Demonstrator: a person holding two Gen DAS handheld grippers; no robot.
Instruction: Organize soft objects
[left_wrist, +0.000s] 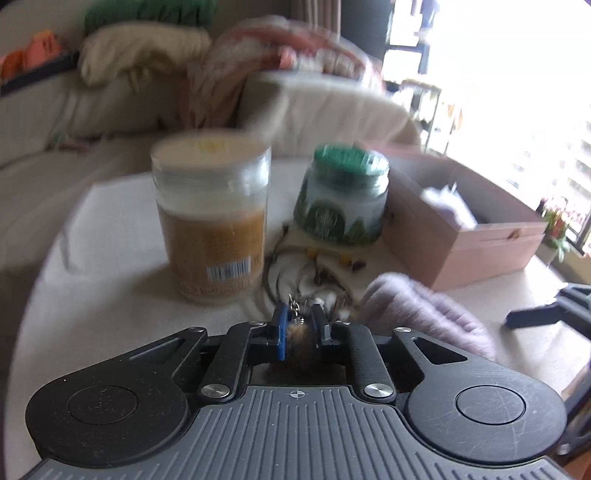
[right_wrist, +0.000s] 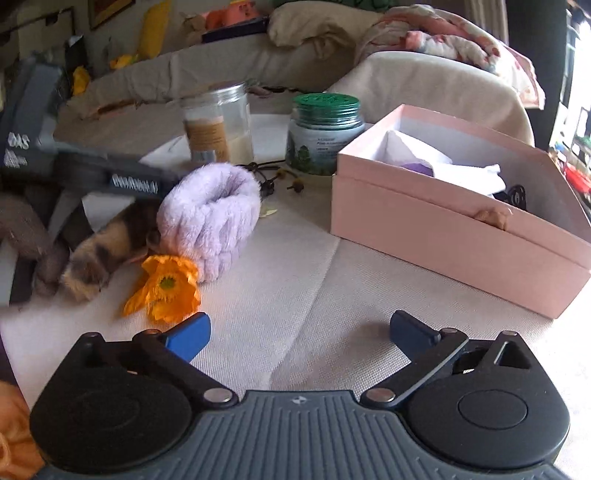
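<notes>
The left gripper (left_wrist: 298, 328) is pinched tight on a small brown furry pom-pom (left_wrist: 295, 345) with a short metal chain, the fluff squeezed between its blue pads, and it seems to hold it low over the table, probably so the charm can be carried across to the pink box (left_wrist: 469, 240) ahead and to its right. Straight in front of it stand a tall clear jar (left_wrist: 210, 218) with a tan label and a barcode, and beside that a squat jar with a green lid (left_wrist: 343, 195); the print on both is too blurred to read in this view. A beaded cord (left_wrist: 317, 264) lies between the jars and the fingers, and a lilac plush headband (left_wrist: 424, 314) sits just to the right of the fingertips. The right gripper (right_wrist: 299, 332) hangs spread wide and empty over the cloth-covered table (right_wrist: 295, 280), likely waiting its turn. Ahead and to its left lie the headband, an orange fabric flower (right_wrist: 168, 288) touching the band's near side, and the other tool, where the furry charm shows. The box, ahead to its right, stands uncovered and already holds white tissue, something purple and a dark item, so it looks like the collecting place. White lettering on the other tool's body is partly visible, but I cannot make out a word.
</notes>
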